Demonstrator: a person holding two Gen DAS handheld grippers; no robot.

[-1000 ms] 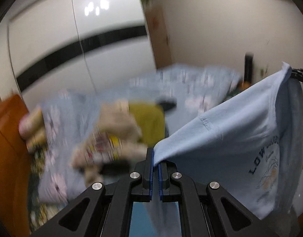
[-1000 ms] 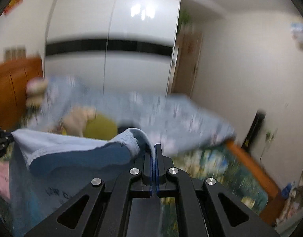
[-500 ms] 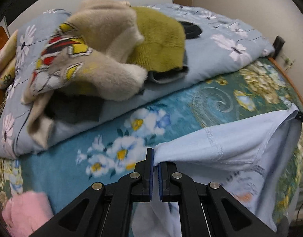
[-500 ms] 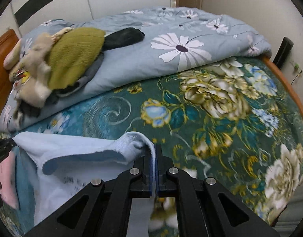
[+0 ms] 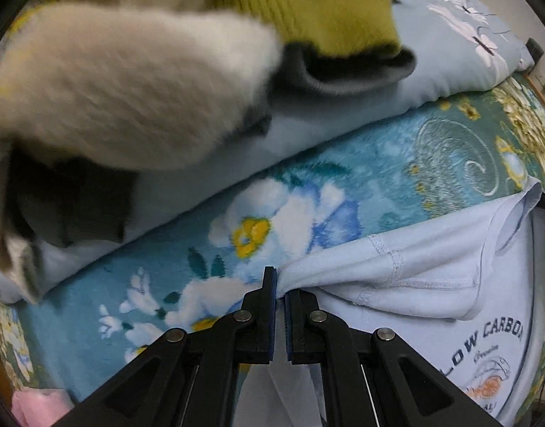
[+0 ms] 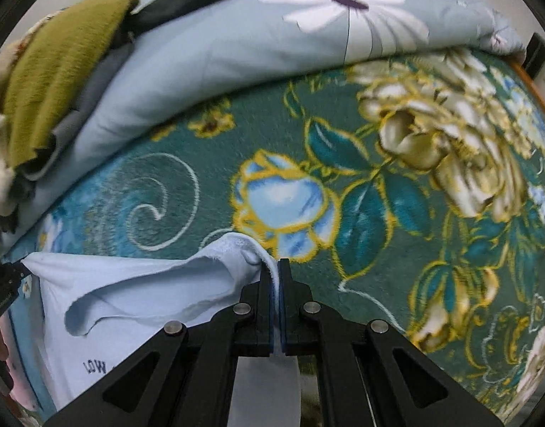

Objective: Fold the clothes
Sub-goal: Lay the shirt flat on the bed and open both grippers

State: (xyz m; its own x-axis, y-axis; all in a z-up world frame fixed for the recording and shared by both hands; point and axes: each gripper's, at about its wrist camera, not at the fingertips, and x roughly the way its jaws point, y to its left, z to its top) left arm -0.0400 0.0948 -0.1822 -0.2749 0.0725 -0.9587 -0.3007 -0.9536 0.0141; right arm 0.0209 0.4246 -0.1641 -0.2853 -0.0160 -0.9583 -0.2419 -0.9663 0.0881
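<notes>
A pale blue T-shirt with a "LOW CARBON" print is stretched between my two grippers, low over the flowered bed blanket. My left gripper is shut on one top corner of the shirt. The shirt's other end shows in the right wrist view, where my right gripper is shut on the opposite corner. The shirt's top edge sags into a fold between them. Each gripper's tip shows at the edge of the other's view.
A pile of clothes lies on a light blue quilt at the back of the bed: a beige fuzzy garment, an olive sweater, dark pieces. A pink garment lies at the lower left. The bed's wooden edge runs at the right.
Both grippers have come down from facing the wardrobe and walls to pointing steeply at the bed, carrying the shirt down close to the blanket. Both stay shut on the shirt.
</notes>
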